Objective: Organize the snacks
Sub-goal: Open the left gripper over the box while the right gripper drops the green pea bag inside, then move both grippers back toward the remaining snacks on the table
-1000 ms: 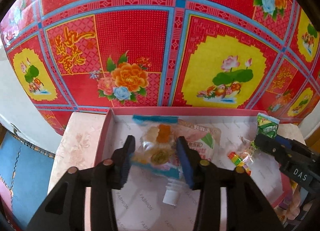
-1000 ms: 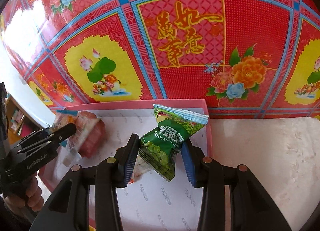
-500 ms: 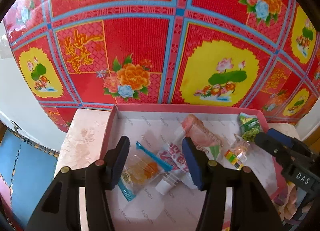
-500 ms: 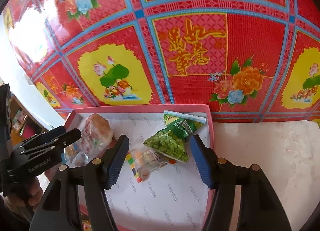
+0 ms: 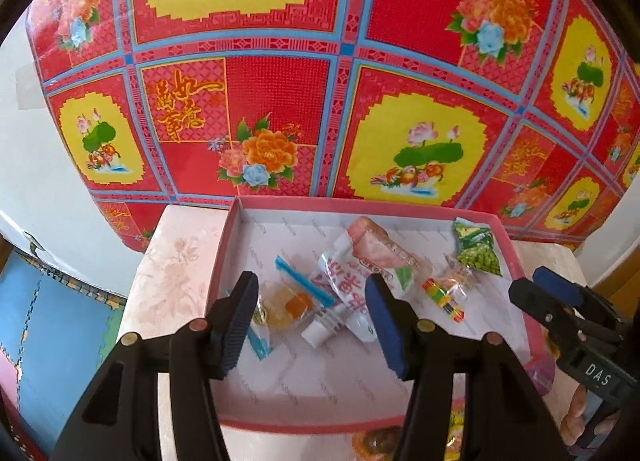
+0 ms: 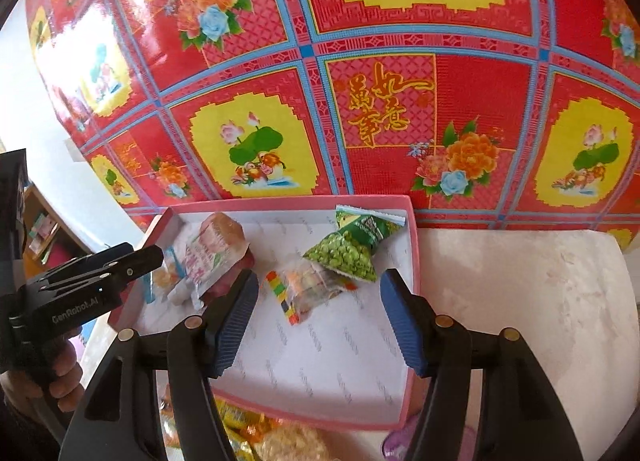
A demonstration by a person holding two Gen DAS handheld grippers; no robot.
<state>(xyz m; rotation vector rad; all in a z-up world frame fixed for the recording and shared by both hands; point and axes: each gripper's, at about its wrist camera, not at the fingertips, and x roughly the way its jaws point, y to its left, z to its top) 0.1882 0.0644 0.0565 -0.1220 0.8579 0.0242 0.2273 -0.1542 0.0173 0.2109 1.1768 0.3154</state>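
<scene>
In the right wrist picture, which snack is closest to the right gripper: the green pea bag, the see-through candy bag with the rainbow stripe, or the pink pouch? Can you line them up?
From the right gripper:
1. See-through candy bag, lying in the box just beyond the fingers.
2. Green pea bag, behind it, toward the box's back right corner.
3. Pink pouch, off to the left. It and the pea bag are close to call.

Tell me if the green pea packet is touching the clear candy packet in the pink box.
Touching. The right wrist view shows the green pea packet with its lower corner overlapping the clear candy packet.

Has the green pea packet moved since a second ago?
Yes. It left the right gripper and dropped onto the pink box floor, now lying by the far right corner as the green pea packet.
</scene>
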